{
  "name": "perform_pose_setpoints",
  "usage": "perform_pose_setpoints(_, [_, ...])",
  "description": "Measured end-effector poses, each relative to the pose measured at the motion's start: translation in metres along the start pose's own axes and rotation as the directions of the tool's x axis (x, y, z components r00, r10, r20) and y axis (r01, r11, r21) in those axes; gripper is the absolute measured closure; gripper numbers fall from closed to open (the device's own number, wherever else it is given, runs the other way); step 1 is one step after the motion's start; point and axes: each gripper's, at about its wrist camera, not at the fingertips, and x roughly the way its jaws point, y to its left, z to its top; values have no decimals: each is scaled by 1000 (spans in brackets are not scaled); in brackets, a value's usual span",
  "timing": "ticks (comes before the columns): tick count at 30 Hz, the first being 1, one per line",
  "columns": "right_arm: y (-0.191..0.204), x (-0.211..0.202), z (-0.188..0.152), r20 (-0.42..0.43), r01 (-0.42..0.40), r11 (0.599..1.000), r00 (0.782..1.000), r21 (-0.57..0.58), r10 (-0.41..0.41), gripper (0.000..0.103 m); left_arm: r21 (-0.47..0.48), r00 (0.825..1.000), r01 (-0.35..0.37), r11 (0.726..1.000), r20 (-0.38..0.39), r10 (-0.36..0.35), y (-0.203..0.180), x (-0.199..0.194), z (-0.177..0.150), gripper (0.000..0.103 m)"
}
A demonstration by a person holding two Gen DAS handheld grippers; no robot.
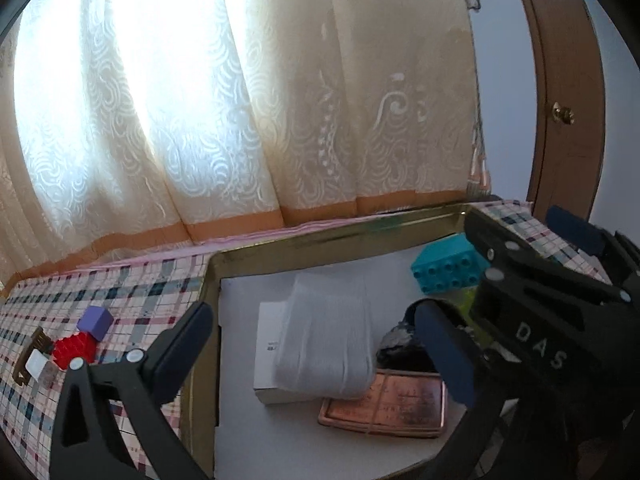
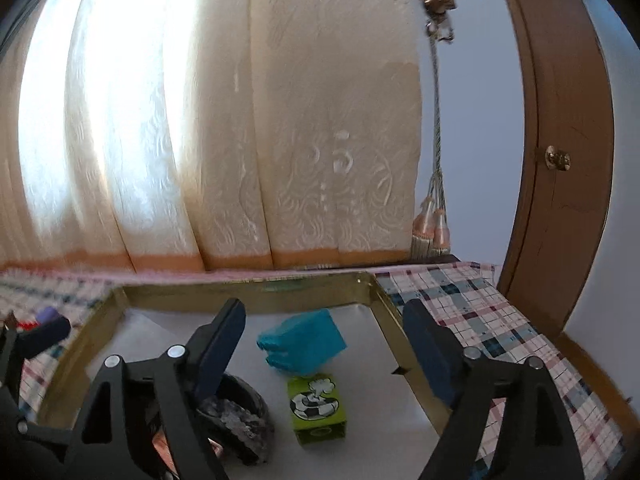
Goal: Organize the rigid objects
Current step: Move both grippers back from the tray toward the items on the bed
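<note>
A cream patterned curtain (image 1: 240, 100) with an orange hem is seen behind the gold-rimmed tray (image 1: 320, 246), filling most of both views. A brown wooden door (image 2: 560, 160) with a brass knob (image 2: 557, 157) is seen to the right of the tray. A plaid tablecloth (image 1: 120, 280) is spread beneath the tray and extends to both sides of it.

The tray is lined in white, and the following are held in it, largest first:
- A folded white cloth (image 1: 328, 332) is laid near the middle of the tray, partly over a white box (image 1: 268, 344).
- A copper-coloured flat tin (image 1: 384, 404) is placed on the near side of the cloth, touching or just beside it.
- A teal studded building block (image 1: 444, 268) is found toward the tray's far right corner.
- A dark round object (image 2: 236, 412) is found near the tray's centre; its nature cannot be told.
- A green box with a black-and-white soccer-ball print (image 2: 316, 408) is stood just on the near side of the teal block.

Outside the tray, on the cloth to its left, a small group is gathered: a red studded block (image 1: 74, 348), a purple cube (image 1: 95, 320) touching it on the far side, a white cube (image 1: 37, 364) and a brown comb-like piece (image 1: 30, 354).

The left gripper (image 1: 316, 348) is held wide open over the tray's left half, with nothing grasped. The right gripper (image 2: 324, 344) is likewise spread wide over the tray's right part, with the teal block and green box seen between its fingers but not gripped.
</note>
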Motion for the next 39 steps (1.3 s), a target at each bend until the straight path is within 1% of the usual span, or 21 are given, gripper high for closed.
perform_pose_setpoints(3, [-2,-1,1,7,2,1000,1000,16,-2,18,-39,1000,-2,999,20,3,11,-6,0,0])
perform_pose_setpoints(5, [-5,-4,1,28,-1,1000,1000,25,0,18,-56,999,-12,998,30,14,18,-10,1,0])
perform_pose_setpoints(7, [-6,-9,1,59,12,1000,998,26,-14,18,-67,998,-39,997,49,43,26,-15,2,0])
perform_pose_setpoints(9, [-8,-15,2,94,26,999,995,23,-28,18,-70,993,-82,994,82,88,35,-22,1,0])
perform_pose_setpoints(12, [-11,-29,2,176,45,998,983,40,-51,18,-80,984,-138,987,105,146,51,-29,-2,0])
perform_pose_setpoints(14, [-13,-34,2,199,54,997,978,54,-64,18,-91,979,-157,983,115,167,61,-31,-6,0])
perform_pose_setpoints(18, [-19,-46,0,229,96,989,966,109,-119,18,-113,973,-191,975,112,204,81,-35,-14,0])
perform_pose_setpoints(20, [-22,-54,-2,253,109,983,957,146,-143,18,-127,970,-198,972,118,213,89,-37,-18,0])
perform_pose_setpoints(24, [-21,-63,-5,262,148,973,946,179,-192,18,-149,977,-171,974,102,187,102,-41,-25,0])
perform_pose_setpoints(29, [-15,-72,-9,256,164,966,943,199,-213,18,-180,982,-151,972,87,168,116,-45,-32,0])
perform_pose_setpoints(33, [-9,-80,-13,248,148,964,948,220,-202,18,-206,983,-148,967,74,166,129,-48,-36,0])
perform_pose_setpoints(36, [-2,-88,-19,233,114,963,957,244,-172,18,-218,983,-150,964,68,168,137,-50,-39,0])
perform_pose_setpoints(39, [11,-95,-23,222,87,967,965,238,-142,18,-218,982,-156,963,68,174,146,-54,-42,0])
